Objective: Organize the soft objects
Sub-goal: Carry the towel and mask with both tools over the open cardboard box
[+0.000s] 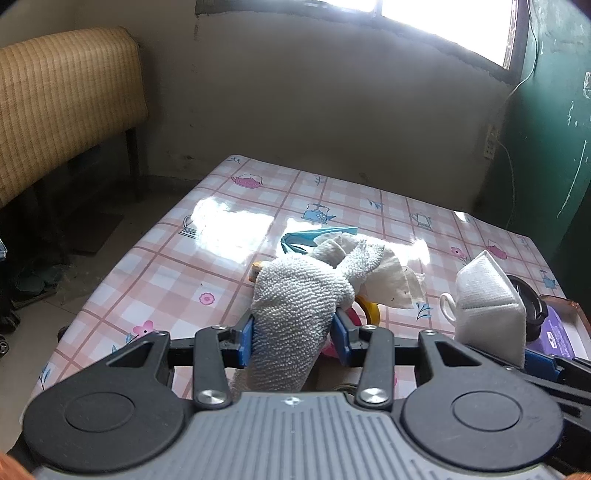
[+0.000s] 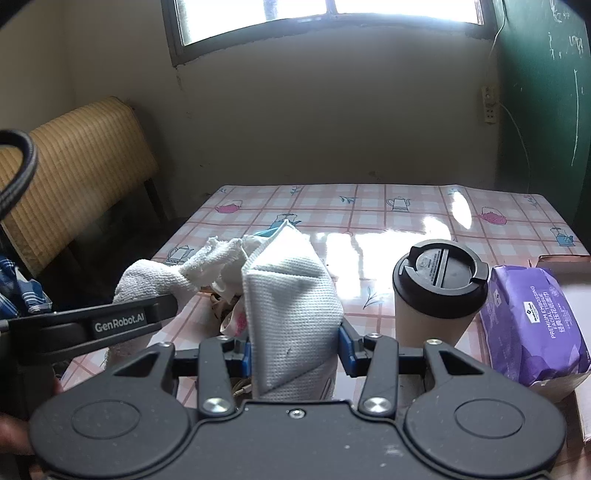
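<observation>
The left tool (image 1: 295,332) pinches one fuzzy white towel (image 1: 291,314) above the shiny checkered table (image 1: 147,277). The right tool (image 2: 295,350) pinches one folded white mask (image 2: 291,306), beside one cup (image 2: 436,295).

A window (image 2: 332,14) high in the stained cream wall (image 2: 314,129) throws bright glare onto the glossy pink-checked surface (image 2: 369,221). A woven cane headboard (image 1: 62,99), perhaps a bench back, stands at left over a dim floor (image 1: 37,325). A green chalk-marked panel (image 2: 546,92) fills the right, beside a wall socket (image 2: 489,105).
</observation>
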Demonstrator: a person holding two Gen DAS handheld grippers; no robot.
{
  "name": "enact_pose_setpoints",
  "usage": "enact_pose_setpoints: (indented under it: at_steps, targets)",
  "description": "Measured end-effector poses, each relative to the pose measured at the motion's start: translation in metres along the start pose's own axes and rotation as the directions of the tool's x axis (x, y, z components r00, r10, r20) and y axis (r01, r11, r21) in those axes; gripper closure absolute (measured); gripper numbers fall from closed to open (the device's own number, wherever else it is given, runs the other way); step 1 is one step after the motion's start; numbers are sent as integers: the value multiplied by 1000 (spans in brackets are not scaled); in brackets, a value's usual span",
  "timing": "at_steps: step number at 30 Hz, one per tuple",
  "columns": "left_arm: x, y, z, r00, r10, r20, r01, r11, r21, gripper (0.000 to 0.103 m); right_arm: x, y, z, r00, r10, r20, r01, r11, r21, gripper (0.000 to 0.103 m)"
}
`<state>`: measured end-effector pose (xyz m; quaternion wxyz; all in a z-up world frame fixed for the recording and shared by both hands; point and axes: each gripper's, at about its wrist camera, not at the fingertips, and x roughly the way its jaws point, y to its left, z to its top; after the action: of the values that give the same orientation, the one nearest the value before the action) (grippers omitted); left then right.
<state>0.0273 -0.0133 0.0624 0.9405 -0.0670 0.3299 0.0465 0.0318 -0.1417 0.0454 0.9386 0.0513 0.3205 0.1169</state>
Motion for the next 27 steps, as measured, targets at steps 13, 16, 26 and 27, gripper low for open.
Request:
enact_pose_setpoints:
  at_steps: [13, 16, 26, 27]
  targets:
    - [4, -8, -1, 1000, -18, -18, 18, 1000, 2, 59, -1, -1, 0, 1000, -10, -1, 10, 1000, 6, 51]
    - [4, -12, -1, 1000, -24, -18, 24, 1000, 11, 59, -3, -4, 1, 1000, -20, 5, 20, 1000, 14, 51]
    - [5, -32, 1, 998, -60, -21, 61, 997, 40, 59, -10, -18, 3, 999, -45, 15, 44, 998, 36, 51]
    - [5, -34, 2, 998, -65, -22, 66, 997, 42, 59, -11, -20, 4, 999, -47, 16, 46, 998, 39, 51]
